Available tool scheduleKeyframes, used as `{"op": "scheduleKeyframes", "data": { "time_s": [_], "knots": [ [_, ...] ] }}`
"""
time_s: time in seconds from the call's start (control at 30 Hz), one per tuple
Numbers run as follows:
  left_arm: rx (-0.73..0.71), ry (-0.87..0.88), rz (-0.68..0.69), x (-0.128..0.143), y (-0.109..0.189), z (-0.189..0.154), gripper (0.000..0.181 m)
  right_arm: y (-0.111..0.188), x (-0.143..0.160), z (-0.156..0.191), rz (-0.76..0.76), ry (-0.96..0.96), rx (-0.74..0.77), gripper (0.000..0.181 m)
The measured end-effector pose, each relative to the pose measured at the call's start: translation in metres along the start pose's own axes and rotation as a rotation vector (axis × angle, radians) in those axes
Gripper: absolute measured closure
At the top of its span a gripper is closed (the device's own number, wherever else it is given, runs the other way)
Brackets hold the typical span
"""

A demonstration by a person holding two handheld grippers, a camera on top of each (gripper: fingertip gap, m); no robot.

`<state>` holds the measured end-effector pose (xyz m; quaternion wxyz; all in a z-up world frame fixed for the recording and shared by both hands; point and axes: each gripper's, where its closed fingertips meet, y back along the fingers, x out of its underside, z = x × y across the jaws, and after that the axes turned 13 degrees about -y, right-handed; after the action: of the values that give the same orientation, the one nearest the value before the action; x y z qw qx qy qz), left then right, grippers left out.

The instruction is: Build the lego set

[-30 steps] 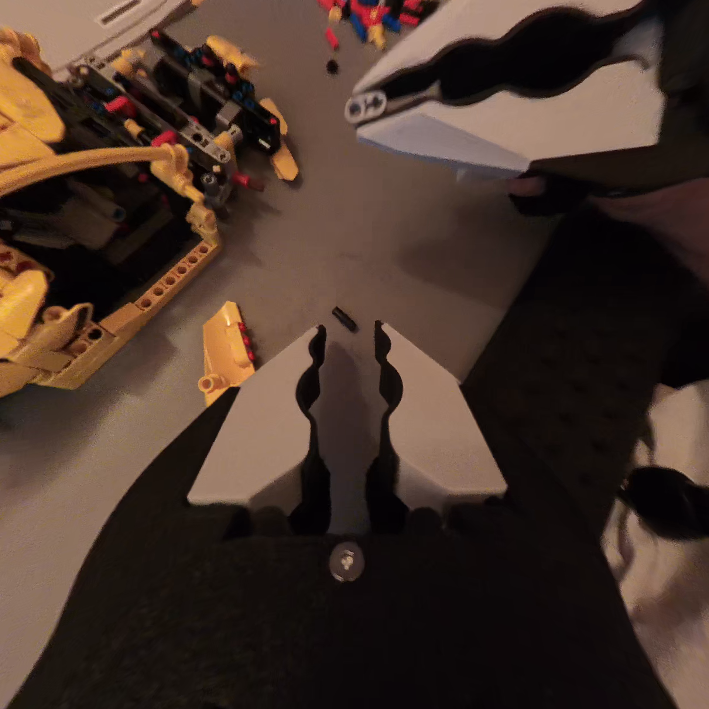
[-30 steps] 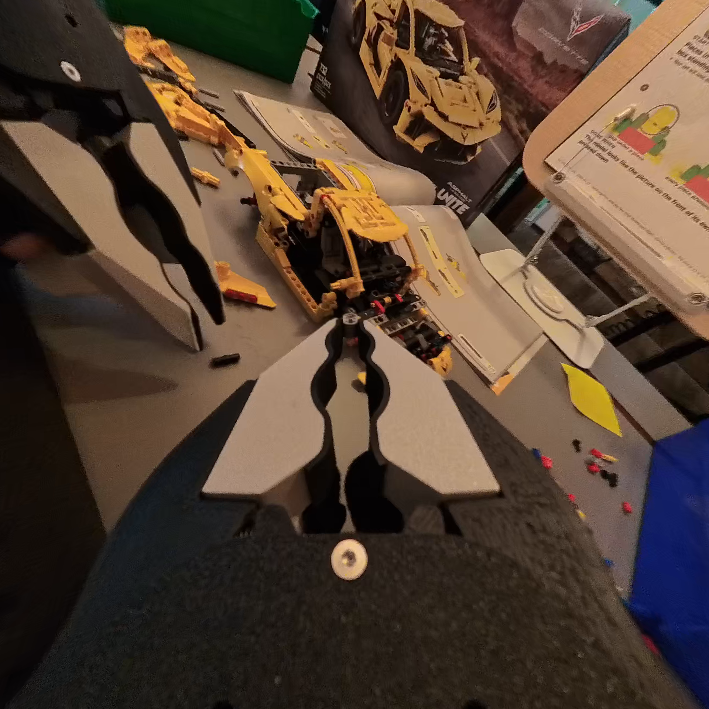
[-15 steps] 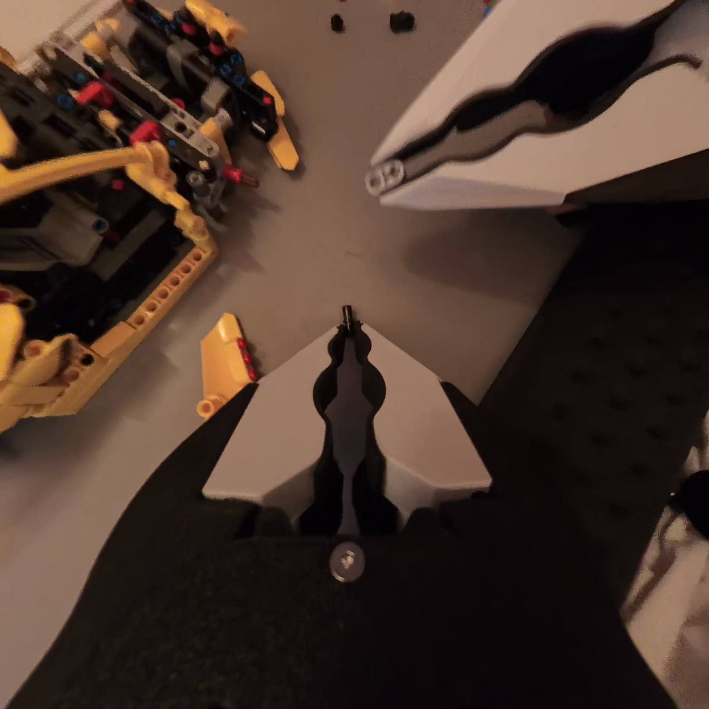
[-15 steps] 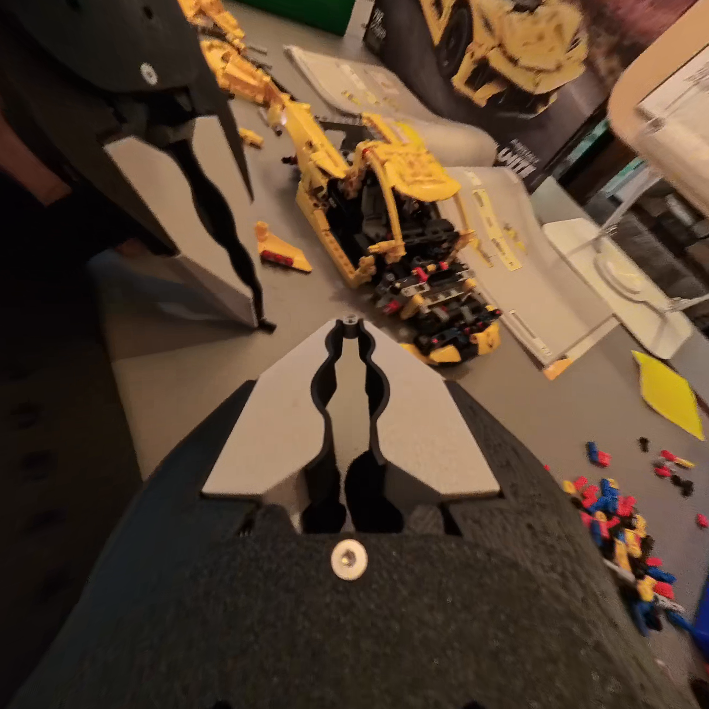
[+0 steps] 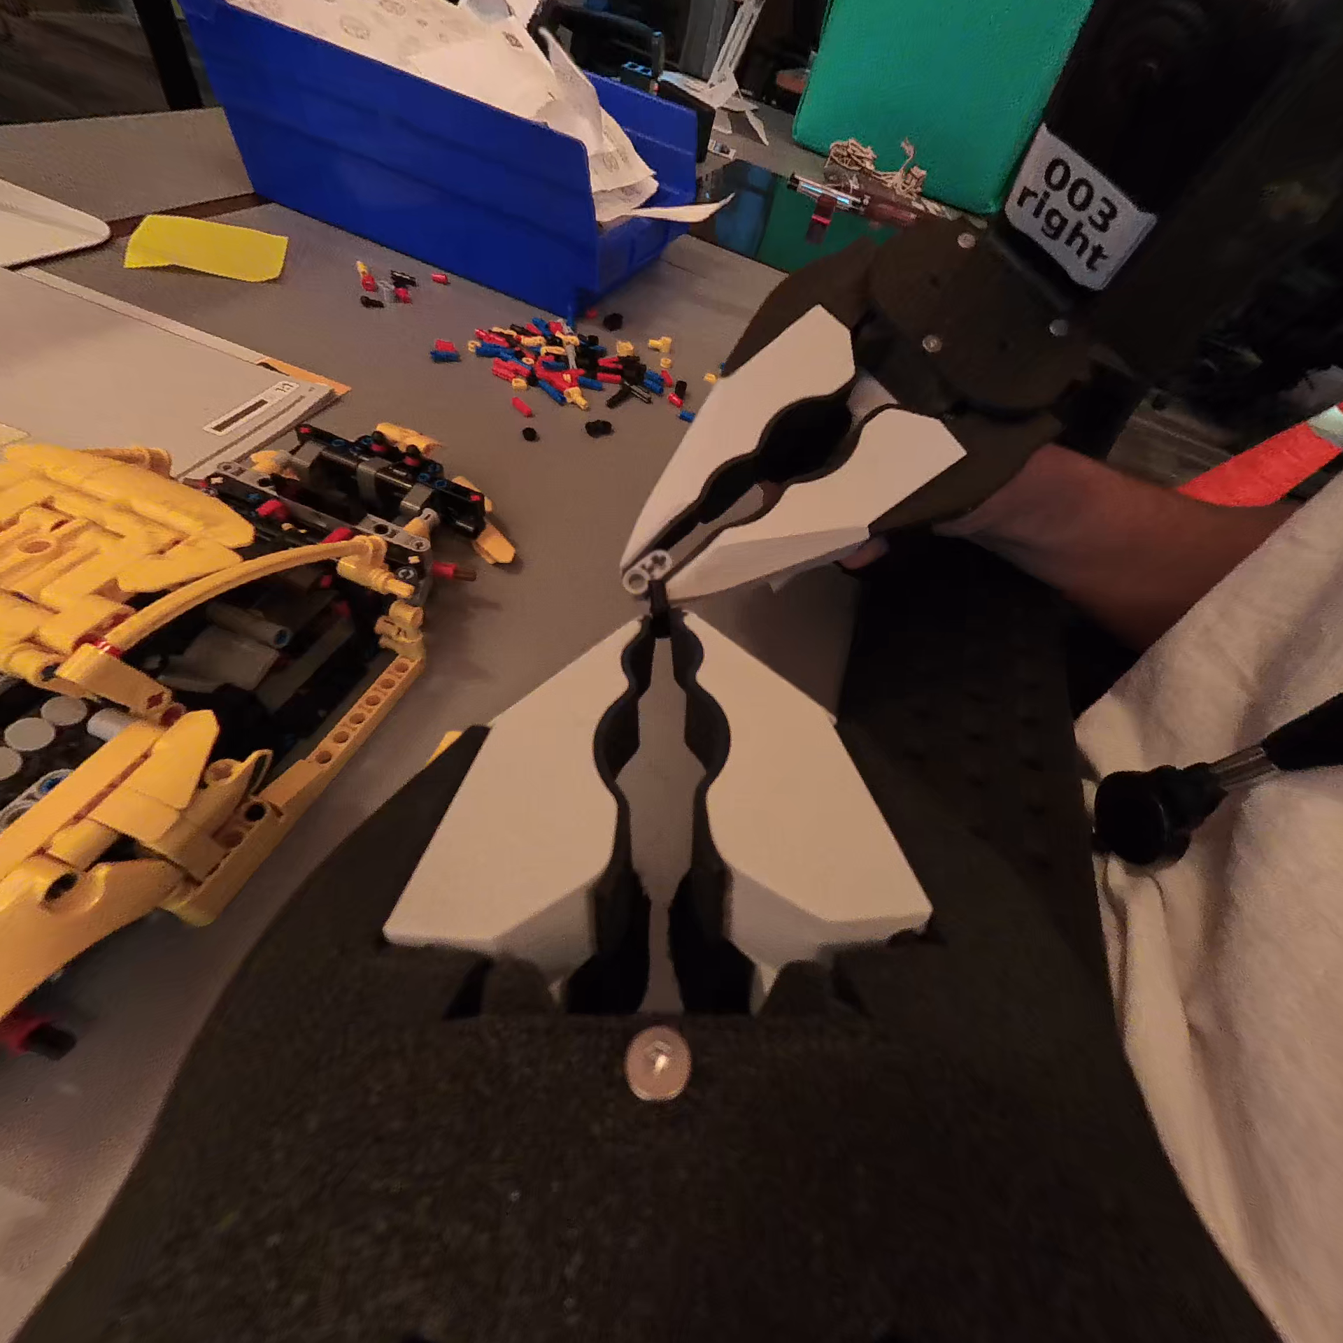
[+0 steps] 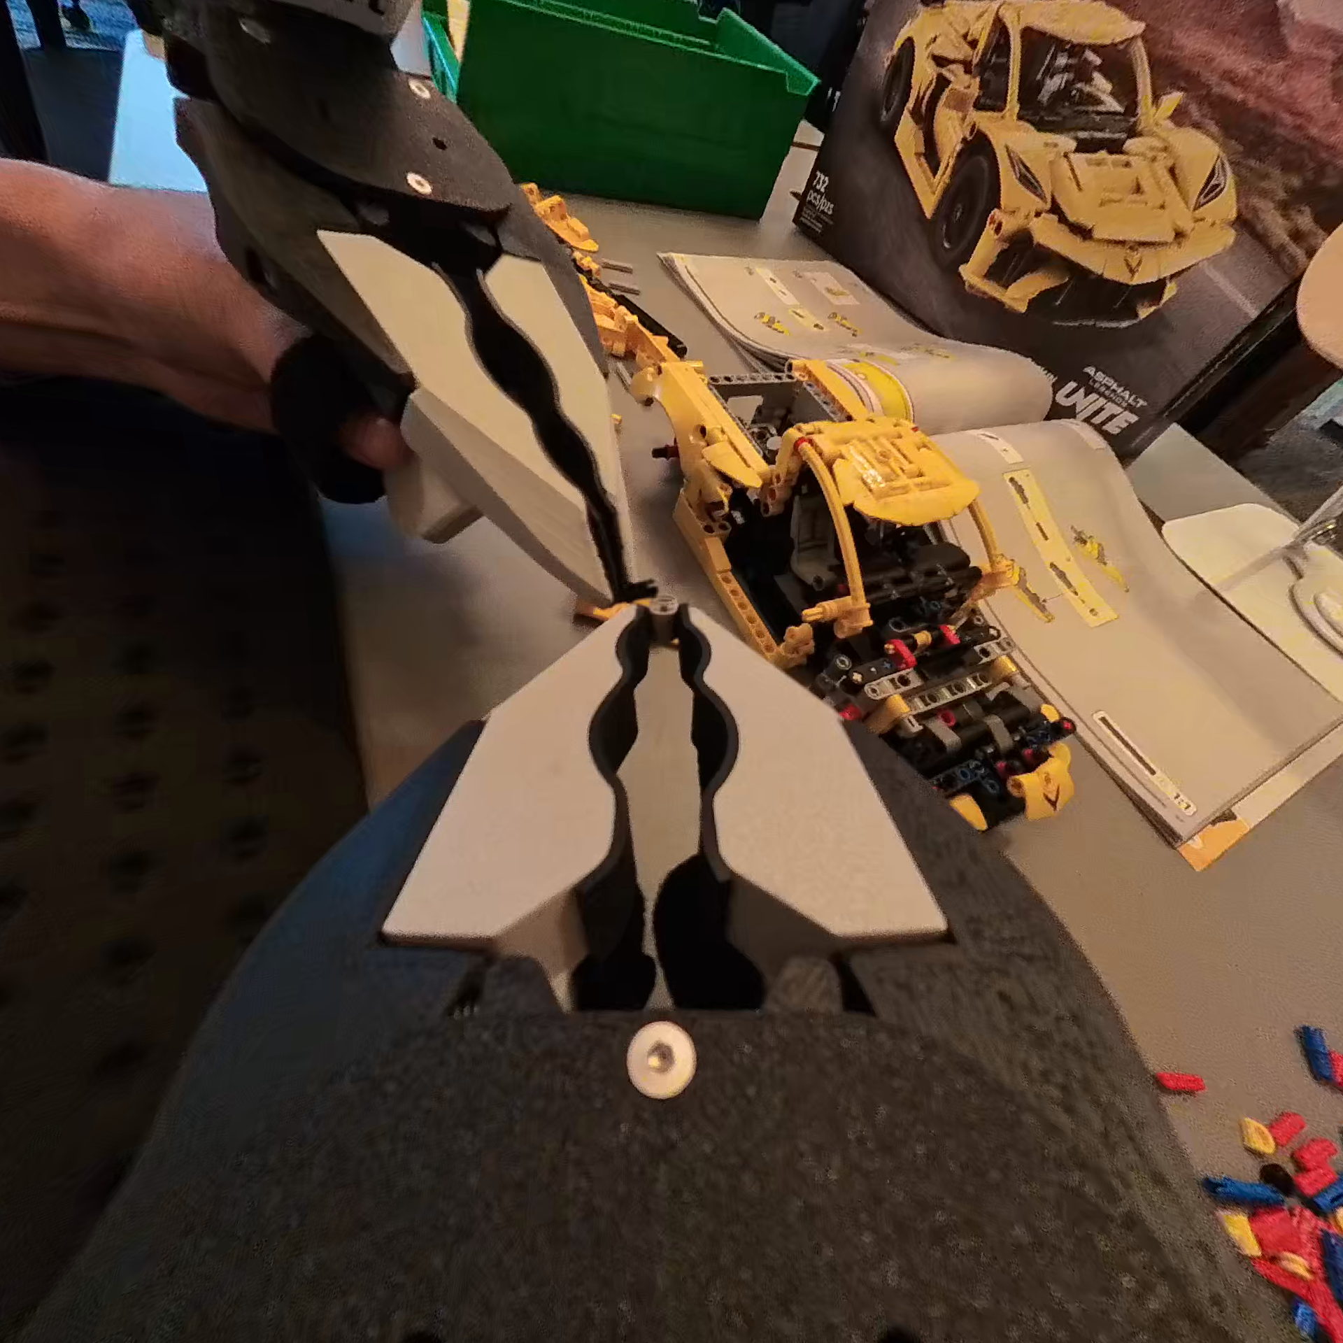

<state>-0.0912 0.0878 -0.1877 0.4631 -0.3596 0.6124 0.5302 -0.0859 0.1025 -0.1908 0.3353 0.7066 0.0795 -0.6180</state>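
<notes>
Pin meets connector, tip to tip

Left gripper (image 5: 660,623) pinches a black pin (image 5: 659,607) pointing 12 o'clock at the grey connector (image 5: 645,572), clamped in the right gripper (image 6: 663,612).

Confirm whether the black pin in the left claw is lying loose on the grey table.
No: the left claw pinches the small black pin at its tips, raised against the right claw's grey piece.

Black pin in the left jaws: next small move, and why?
Probably ease the left gripper forward to seat the black pin into the end hole of the grey connector pinched by the right gripper. Both tips hang above the table, and the pin's tip sits right at the connector, seemingly aligned but not visibly inserted.
</notes>
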Motion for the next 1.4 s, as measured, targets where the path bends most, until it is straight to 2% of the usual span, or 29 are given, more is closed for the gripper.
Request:
{"op": "scheduleKeyframes", "data": {
  "time_s": [0.17, 0.27, 0.33, 0.57, 0.8, 0.9, 1.03, 1.23, 1.4],
  "knots": [
    [0.008, -0.019, 0.021, 0.004, 0.005, -0.002, 0.177, -0.003, -0.005, 0.007, -0.009, 0.004, -0.031, 0.175],
    [0.007, -0.04, 0.062, 0.012, 0.004, -0.002, 0.178, -0.006, -0.013, 0.021, -0.042, -0.03, -0.099, 0.175],
    [-0.012, -0.048, 0.072, 0.015, 0.003, 0.0, 0.177, -0.01, -0.01, 0.019, -0.022, -0.012, -0.075, 0.175],
    [0.0, -0.057, -0.015, -0.001, 0.01, -0.003, 0.177, 0.016, -0.03, 0.001, -0.151, -0.204, -0.147, 0.175],
    [0.017, -0.075, -0.007, -0.001, 0.008, -0.01, 0.177, -0.001, -0.02, 0.025, -0.078, -0.156, -0.197, 0.175],
    [0.004, -0.062, -0.007, 0.0, 0.012, -0.007, 0.177, 0.005, -0.027, 0.016, -0.125, -0.166, -0.169, 0.175],
    [-0.072, -0.092, 0.092, 0.021, 0.033, 0.008, 0.177, 0.015, -0.029, 0.0, -0.165, -0.254, -0.163, 0.175],
    [-0.197, -0.111, 0.327, 0.08, 0.079, 0.044, 0.177, 0.005, -0.008, 0.003, -0.082, -0.171, -0.116, 0.175],
    [-0.177, -0.108, 0.399, 0.098, 0.081, 0.05, 0.177, 0.0, -0.001, 0.007, -0.043, -0.129, -0.11, 0.175]
  ]
}}
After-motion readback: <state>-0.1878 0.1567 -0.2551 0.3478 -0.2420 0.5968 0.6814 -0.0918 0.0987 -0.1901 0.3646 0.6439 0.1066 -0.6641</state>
